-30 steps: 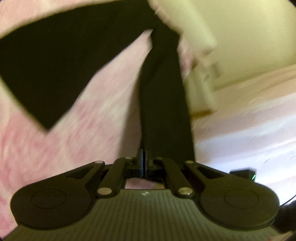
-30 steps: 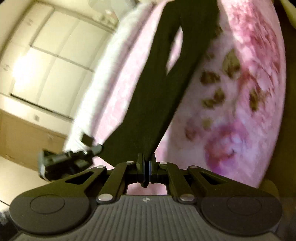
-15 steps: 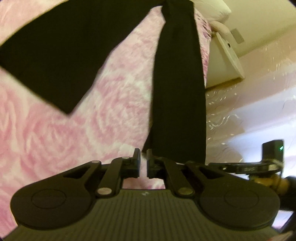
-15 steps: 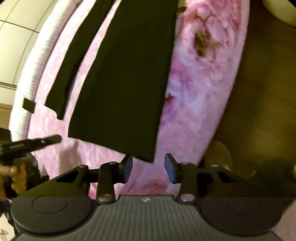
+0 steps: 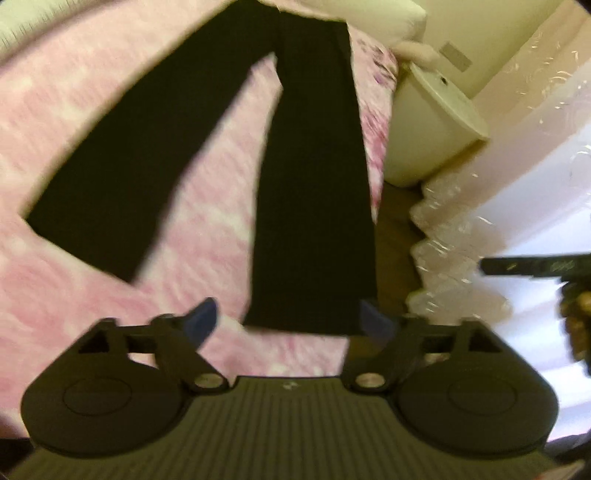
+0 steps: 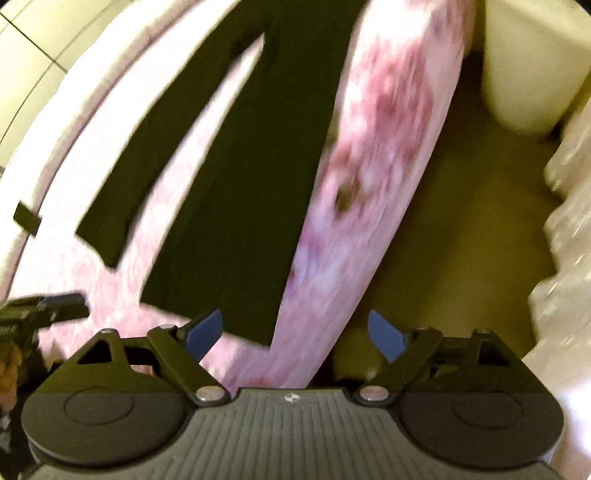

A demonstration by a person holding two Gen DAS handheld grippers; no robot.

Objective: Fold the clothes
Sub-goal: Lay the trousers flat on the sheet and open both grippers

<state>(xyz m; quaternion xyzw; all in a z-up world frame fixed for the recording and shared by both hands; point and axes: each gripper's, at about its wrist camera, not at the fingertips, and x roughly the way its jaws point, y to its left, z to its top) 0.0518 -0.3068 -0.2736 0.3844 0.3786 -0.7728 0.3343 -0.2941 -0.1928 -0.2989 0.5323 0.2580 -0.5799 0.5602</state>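
Black trousers [image 5: 310, 192] lie spread flat on a pink flowered bed cover [image 5: 92, 92], legs apart in a V. In the left wrist view my left gripper [image 5: 291, 321] is open just behind the hem of the right-hand leg, which hangs at the bed's edge. The right wrist view shows the same trousers [image 6: 236, 192] on the bed cover [image 6: 376, 155], with my right gripper [image 6: 295, 330] open just short of the nearer leg's hem. Neither gripper holds cloth. The other gripper's tip shows at the right edge [image 5: 532, 266] and at the left edge [image 6: 48, 306].
A cream bedside cabinet [image 5: 432, 122] stands past the bed's right side, with brown floor [image 6: 443, 229] between bed and a pale lace curtain [image 5: 461, 229]. A white pillow [image 5: 388, 18] sits at the head of the bed. White wardrobe panels [image 6: 22, 55] are at far left.
Both grippers have let go of the trouser legs and opened wide. The trousers, earlier held up by the hems, now lie flat on the bed, and both grippers have drawn back.
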